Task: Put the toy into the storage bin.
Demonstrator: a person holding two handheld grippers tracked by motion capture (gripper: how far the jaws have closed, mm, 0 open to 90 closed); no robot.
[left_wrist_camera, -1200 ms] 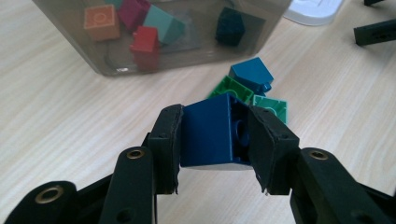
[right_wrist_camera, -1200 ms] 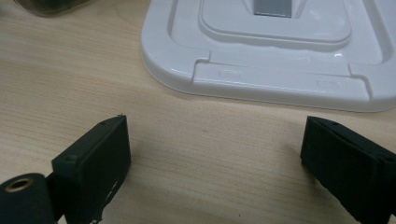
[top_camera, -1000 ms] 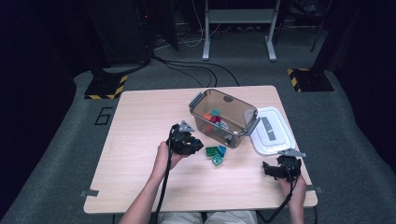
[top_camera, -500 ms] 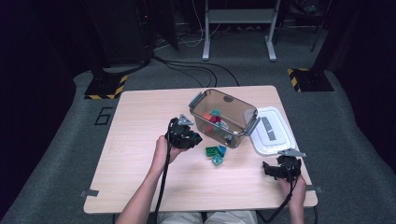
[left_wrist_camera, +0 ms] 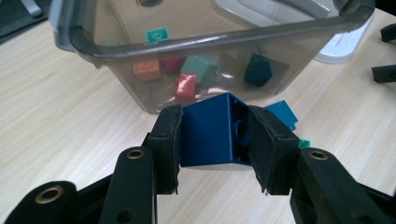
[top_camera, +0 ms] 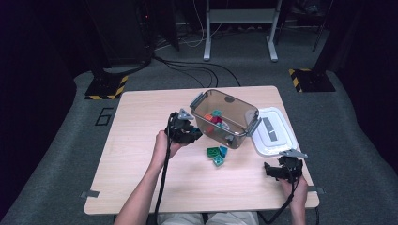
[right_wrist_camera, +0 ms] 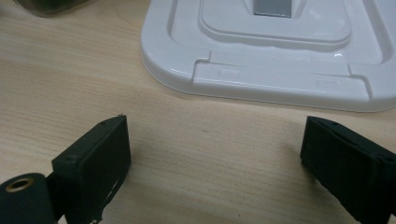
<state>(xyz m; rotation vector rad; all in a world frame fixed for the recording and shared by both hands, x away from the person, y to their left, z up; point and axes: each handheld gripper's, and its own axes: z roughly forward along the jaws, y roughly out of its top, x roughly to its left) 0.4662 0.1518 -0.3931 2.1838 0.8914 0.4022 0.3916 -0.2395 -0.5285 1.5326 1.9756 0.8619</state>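
A dark blue block (left_wrist_camera: 212, 131) was clamped in the left gripper (left_wrist_camera: 216, 135) beside the clear bin (left_wrist_camera: 107, 46), while the right gripper (right_wrist_camera: 215, 163) was held wide apart.

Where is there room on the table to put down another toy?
The table's left part, beyond the left tongs, is bare, as is the near strip between the forearms. It is crowded around the bin, lid and loose blocks.
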